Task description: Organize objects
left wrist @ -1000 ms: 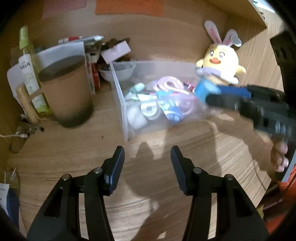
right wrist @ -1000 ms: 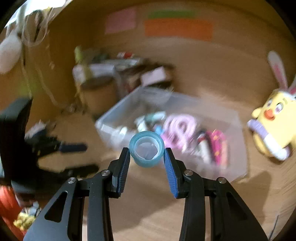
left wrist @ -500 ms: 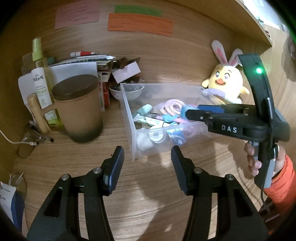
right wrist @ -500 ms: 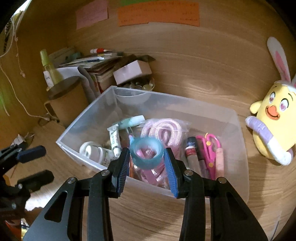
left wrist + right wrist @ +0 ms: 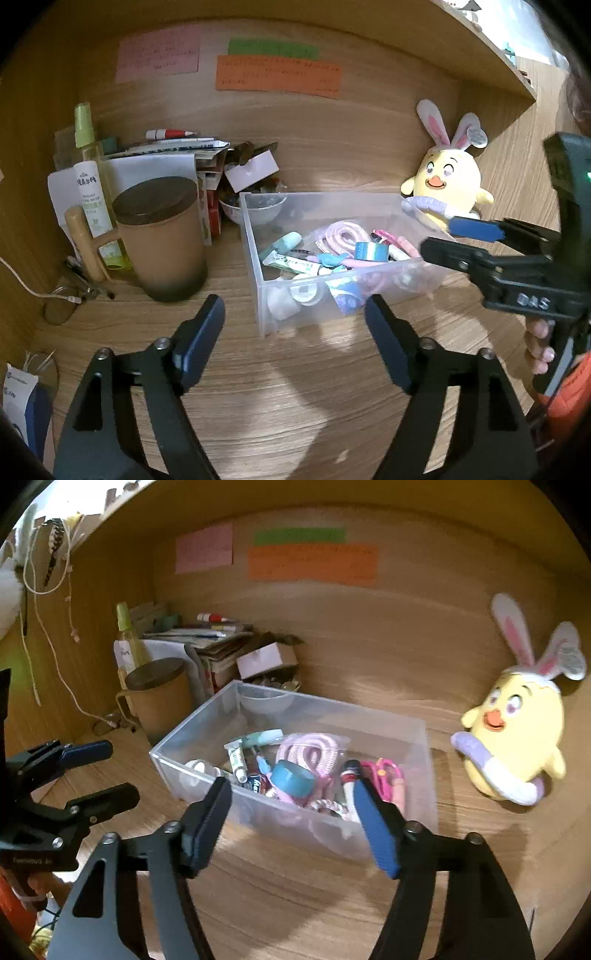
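Desk surface [image 5: 295, 387] seen as wood-grain, smooth, faintly sheened. Storage bin [image 5: 207, 734] noted as clear plastic, slightly frosted. Chick toy [image 5: 517, 731] judged soft plush cloth. Lidded mug [image 5: 162, 243] recorded as matt brown. Wall notes [image 5: 277, 77] taken as matt paper.

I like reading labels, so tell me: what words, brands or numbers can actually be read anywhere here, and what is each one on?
"DAS": on the black body of the right gripper, seen from the left wrist camera.
Spray bottle: printed label, too small to read.
Pink note, green note, orange note: writing too blurred.
Tube in the clear bin: print unreadable.
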`<state>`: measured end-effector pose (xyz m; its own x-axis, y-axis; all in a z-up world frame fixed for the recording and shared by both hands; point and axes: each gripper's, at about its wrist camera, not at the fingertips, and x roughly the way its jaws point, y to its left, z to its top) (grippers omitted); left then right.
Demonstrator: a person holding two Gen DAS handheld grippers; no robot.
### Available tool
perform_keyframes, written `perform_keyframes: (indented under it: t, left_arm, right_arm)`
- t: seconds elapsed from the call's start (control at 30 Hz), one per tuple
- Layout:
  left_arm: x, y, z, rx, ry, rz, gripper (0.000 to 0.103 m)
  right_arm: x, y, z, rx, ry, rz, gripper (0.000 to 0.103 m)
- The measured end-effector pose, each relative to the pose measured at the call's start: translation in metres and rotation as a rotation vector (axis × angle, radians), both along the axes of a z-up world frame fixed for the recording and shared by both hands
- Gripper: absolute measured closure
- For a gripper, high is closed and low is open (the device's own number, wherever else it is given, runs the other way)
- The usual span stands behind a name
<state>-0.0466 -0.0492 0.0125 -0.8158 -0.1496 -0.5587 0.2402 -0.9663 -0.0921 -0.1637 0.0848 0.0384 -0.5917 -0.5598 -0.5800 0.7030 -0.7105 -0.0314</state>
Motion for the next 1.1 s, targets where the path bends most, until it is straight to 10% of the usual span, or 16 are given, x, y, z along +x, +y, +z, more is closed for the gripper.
perform_keyframes:
  t: [1.1]
  left_arm:
    - [0.009,0.018,-0.015,0.009,0.005,-0.009,0.010]
  right_arm:
    - [0.025,0.043,-0.028,-0.047,-0.048,-0.076,0.021]
